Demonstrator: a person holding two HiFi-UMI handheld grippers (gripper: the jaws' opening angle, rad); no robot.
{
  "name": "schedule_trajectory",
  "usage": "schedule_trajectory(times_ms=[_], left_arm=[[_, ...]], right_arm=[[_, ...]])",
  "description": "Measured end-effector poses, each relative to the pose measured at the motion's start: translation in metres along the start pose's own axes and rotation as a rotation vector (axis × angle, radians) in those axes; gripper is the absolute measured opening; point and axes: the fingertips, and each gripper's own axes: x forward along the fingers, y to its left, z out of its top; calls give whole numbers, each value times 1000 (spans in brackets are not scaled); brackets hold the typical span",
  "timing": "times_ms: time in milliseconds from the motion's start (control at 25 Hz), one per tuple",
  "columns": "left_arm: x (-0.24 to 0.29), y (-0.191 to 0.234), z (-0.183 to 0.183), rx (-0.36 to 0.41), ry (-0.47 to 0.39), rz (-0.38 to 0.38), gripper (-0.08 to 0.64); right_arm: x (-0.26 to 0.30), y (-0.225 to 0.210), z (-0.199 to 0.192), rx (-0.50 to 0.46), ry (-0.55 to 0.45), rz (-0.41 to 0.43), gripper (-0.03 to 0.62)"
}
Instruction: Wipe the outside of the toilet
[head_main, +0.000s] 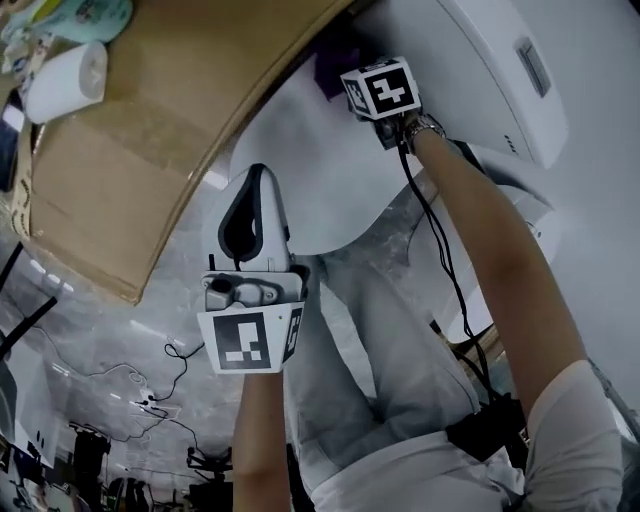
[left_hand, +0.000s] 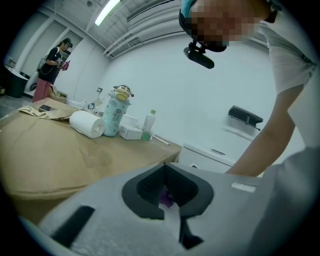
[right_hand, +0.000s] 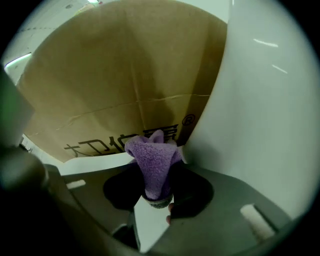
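Reaching to the toilet (right_hand: 260, 100), the right gripper (right_hand: 159, 199) is closed tight on a purple cloth (right_hand: 152, 162), seemingly so that its bunched free end can be rubbed on the white outer wall. The cloth's long axis is laid along the jaws, free end pointed at the toilet. The left gripper (head_main: 256, 185), jaws together on nothing, is held back from the toilet, likely kept clear.
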Motion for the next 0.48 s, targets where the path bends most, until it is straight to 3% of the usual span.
schedule_trajectory(times_ms=[280, 480], left_arm=[[-12, 7, -9, -34, -36, 85, 6], [-31, 4, -22, -70, -63, 210, 6]], right_arm=[[9, 11, -3, 35, -51, -3, 132], [11, 61, -16, -120, -6, 113, 132]])
